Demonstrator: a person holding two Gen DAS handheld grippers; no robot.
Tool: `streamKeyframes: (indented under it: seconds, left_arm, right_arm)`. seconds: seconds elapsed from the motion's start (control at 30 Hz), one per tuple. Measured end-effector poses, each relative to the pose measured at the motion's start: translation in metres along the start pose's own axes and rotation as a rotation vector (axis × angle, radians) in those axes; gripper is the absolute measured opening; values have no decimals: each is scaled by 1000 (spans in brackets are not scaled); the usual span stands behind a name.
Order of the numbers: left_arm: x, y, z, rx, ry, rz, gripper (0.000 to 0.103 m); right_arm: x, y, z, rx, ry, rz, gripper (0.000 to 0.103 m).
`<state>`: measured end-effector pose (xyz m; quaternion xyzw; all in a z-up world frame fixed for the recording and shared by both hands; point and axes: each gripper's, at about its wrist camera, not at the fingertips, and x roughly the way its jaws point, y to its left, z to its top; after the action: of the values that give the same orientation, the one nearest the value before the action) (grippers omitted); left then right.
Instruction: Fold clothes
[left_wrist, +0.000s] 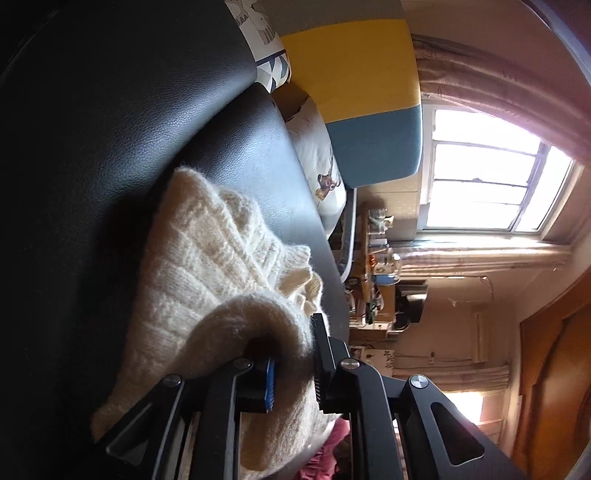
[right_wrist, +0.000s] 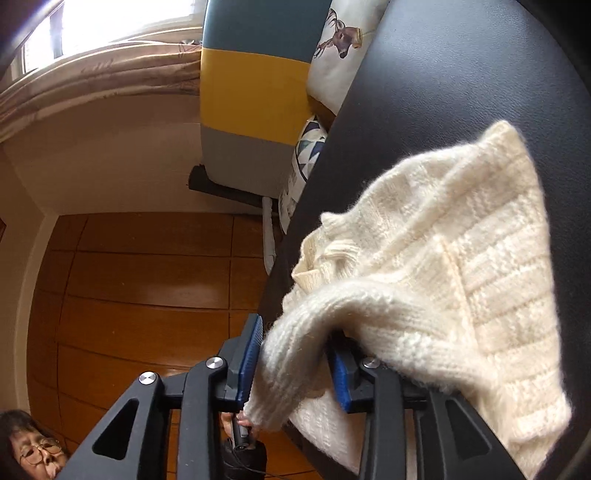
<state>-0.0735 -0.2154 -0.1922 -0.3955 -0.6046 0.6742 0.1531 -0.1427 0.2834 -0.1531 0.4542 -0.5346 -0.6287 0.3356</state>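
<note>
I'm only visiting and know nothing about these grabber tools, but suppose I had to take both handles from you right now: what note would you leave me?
Left gripper: shut on a fold of the cream knit sweater.
Right gripper: shut on another bunched part, probably a sleeve or cuff.
The sweater lies on the black leather surface, near its edge.
Done: both grips taken, cloth partly gathered.
Left: probably lay the held parts over the body, flatten, finish the fold. Let go only once the cloth rests flat.
</note>
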Motion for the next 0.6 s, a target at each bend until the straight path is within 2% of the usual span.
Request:
streamKeyframes:
  seconds: [0.13,0.17,0.23,0.3,0.4,0.47,0.6]
  left_arm:
    - [6,19,12,-184,-57,-119,33]
    - [7,22,14,-200,-68,-116,33]
    - [3,22,16,-190,-81,-109,33]
    - [-2,21,19,-181,-93,-102,33]
    - [-8,21,24,-166,-112,-91,39]
    - [-17,17,27,-124,-131,-54,40]
    - [-24,3,29,20,-154,98,48]
  right_arm:
    - [6,-24,17,116,-114,6,38]
    - [10,-32,19,145,-132,14,37]
    - [9,-39,22,196,-173,55,35]
    - [9,-38,23,215,-202,92,39]
    - [5,-31,26,187,-189,76,41]
    - [2,-28,26,170,-176,74,41]
    - [-8,-19,26,145,-174,122,41]
